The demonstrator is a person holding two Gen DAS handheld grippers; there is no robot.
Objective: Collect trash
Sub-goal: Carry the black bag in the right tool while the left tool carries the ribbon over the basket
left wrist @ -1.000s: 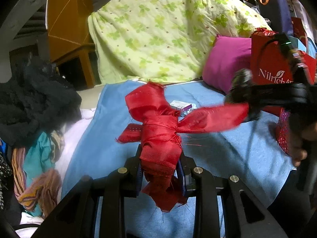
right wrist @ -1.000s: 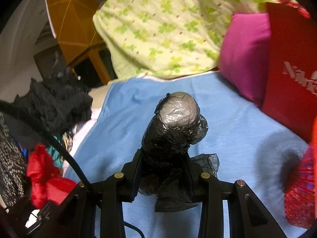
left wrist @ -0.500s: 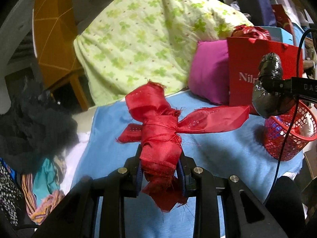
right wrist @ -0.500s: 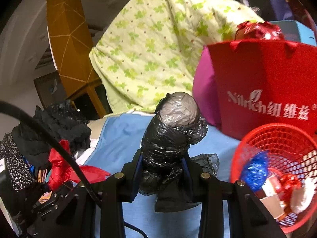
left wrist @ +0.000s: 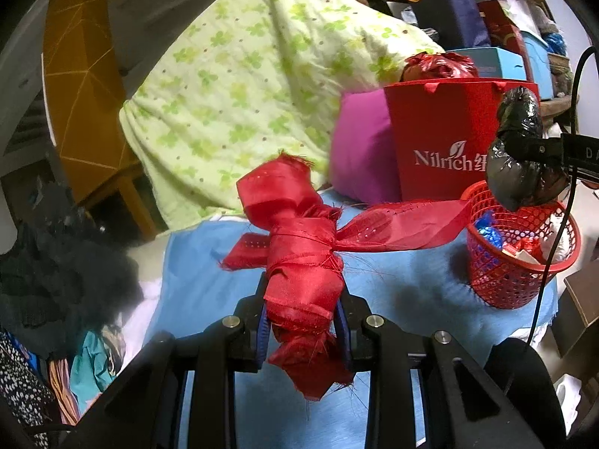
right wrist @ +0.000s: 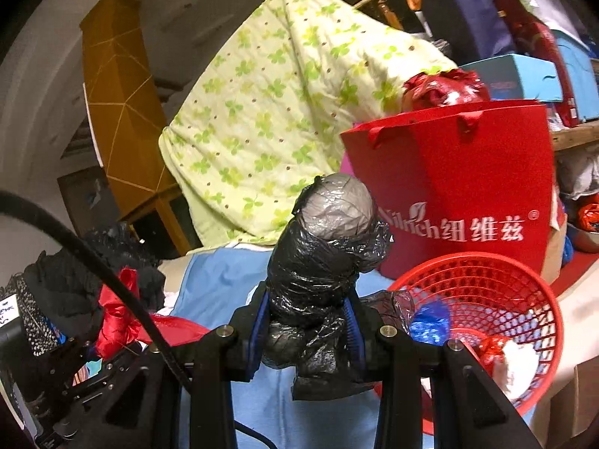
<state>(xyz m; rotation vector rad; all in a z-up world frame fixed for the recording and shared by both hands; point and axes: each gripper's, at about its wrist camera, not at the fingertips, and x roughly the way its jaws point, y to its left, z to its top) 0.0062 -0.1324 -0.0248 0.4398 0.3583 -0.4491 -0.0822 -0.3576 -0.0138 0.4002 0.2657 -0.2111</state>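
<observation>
Two hand-held grippers each carry a piece of trash over the bed, beside a red mesh basket.

The left hand-held gripper (left wrist: 304,331) is clamped narrow on a knotted red ribbon bundle (left wrist: 299,262), whose loose tail reaches out to the right toward the red mesh basket (left wrist: 498,280). The right hand-held gripper (right wrist: 309,331) pinches a wadded black plastic bag (right wrist: 325,258); in the left wrist view that bag hangs over the basket's rim. The basket stands on the blue bed sheet (left wrist: 209,262) near its right edge and holds a blue wrapper (right wrist: 430,321), red scraps and white paper. Behind it stands a red paper gift bag (right wrist: 468,187), with a magenta pillow (left wrist: 363,149) and a green floral quilt (left wrist: 243,86) beside.
</observation>
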